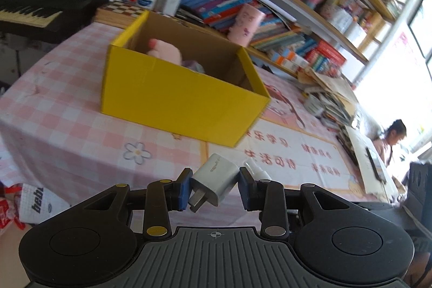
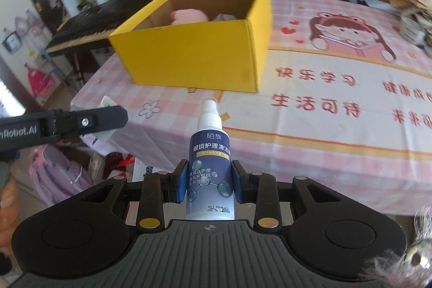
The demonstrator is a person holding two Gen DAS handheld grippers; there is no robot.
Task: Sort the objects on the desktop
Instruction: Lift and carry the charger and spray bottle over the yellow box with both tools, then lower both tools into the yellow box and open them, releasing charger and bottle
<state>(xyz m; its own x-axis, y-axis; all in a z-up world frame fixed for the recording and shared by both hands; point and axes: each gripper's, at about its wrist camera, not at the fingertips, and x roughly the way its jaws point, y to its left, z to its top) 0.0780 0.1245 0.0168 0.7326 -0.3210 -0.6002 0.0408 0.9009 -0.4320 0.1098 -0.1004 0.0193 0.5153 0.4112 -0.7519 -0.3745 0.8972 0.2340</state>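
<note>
white charger (image 1: 214, 178) clamped, bottle (image 2: 210, 166) clamped

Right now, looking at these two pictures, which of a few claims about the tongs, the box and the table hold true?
1. The left tongs grip a white plug adapter. True.
2. The right tongs are empty. False: they clamp a spray bottle.
3. The yellow box holds a pink plush toy. True.
4. The box's lid is closed. False: it is open on top.
5. The box stands on bare wood. False: on a pink checked tablecloth.
</note>
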